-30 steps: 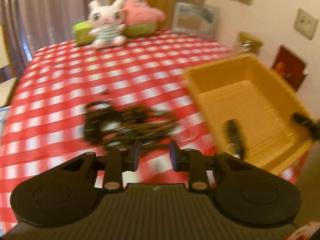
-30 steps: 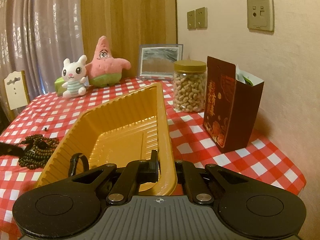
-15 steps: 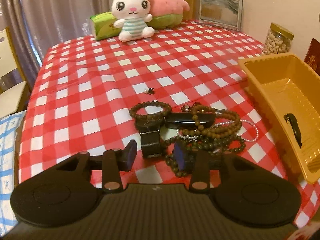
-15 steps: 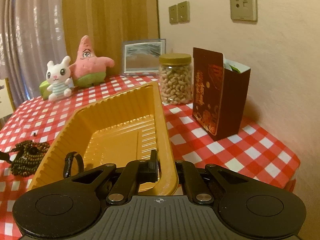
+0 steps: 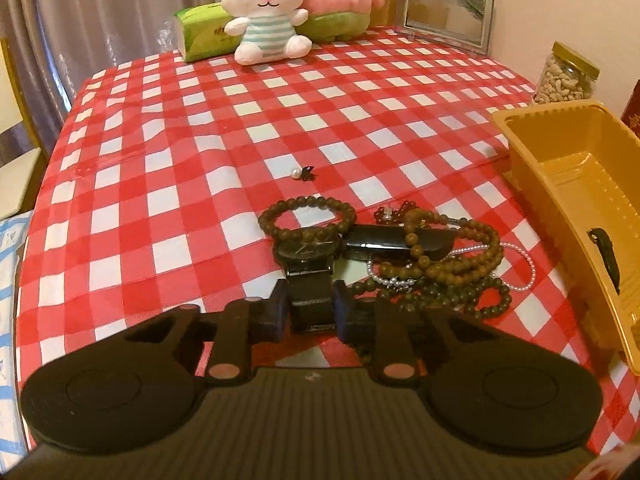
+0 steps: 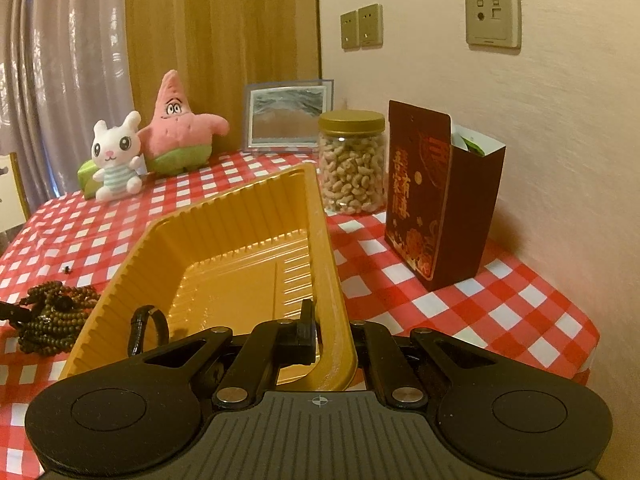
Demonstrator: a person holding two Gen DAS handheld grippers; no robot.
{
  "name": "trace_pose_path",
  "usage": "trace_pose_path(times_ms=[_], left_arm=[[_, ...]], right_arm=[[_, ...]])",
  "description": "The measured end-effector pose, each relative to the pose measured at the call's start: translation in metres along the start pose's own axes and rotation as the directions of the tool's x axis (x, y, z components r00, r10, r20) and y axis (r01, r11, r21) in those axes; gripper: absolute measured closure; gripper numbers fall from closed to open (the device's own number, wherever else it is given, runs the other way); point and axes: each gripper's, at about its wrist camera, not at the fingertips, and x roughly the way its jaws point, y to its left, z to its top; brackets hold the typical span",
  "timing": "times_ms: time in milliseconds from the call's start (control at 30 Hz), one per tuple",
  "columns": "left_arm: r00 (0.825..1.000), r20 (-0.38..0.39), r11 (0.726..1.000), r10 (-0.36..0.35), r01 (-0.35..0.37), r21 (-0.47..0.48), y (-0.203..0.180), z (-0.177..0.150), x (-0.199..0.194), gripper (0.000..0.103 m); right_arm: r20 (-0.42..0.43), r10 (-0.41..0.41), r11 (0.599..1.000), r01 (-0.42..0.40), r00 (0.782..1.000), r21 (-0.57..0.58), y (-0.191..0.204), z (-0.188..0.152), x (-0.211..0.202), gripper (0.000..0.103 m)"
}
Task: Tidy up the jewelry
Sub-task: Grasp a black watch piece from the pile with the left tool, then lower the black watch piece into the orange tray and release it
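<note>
A white plush rabbit and pink plush starfish sit at the far edge of the checked surface, beside a picture frame, nut jar and dark red box.

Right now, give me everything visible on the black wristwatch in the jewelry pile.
The wristwatch is black, with a round dark dial and thin pale hands, lying face up on the checked tablecloth. Its dark, finely ribbed strap runs toward the camera, between the left gripper fingers, which have just been closing and appear to press its edges. A brown bead bracelet overlaps the dial's far edge. The far strap is hidden under beads.
</note>
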Motion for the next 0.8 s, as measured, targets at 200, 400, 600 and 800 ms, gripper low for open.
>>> trace_pose_path(times_ms=[200, 400, 600, 800], left_arm=[[1.0, 0.008, 1.0, 0.005, -0.005, 0.016, 0.0, -0.004, -0.021, 0.084], [0.999, 0.027, 1.0, 0.022, -0.023, 0.008, 0.0, -0.004, -0.045, 0.084], [0.998, 0.056, 1.0, 0.012, -0.012, 0.014, -0.007, 0.006, -0.062, 0.084], [0.995, 0.082, 0.998, -0.051, 0.048, 0.043, -0.027, 0.017, -0.073, 0.084]], right_arm=[[-0.017, 0.031, 0.999, -0.031, 0.999, -0.013, -0.006, 0.003, 0.003, 0.099], [-0.031, 0.053, 0.998, -0.054, 0.998, -0.018, -0.011, 0.002, 0.007, 0.099], [-0.035, 0.06, 0.998, -0.061, 0.998, -0.016, -0.014, 0.003, 0.009, 0.099], [-0.033, 0.06, 0.998, -0.06, 0.998, -0.014, -0.013, 0.005, 0.01, 0.099]])
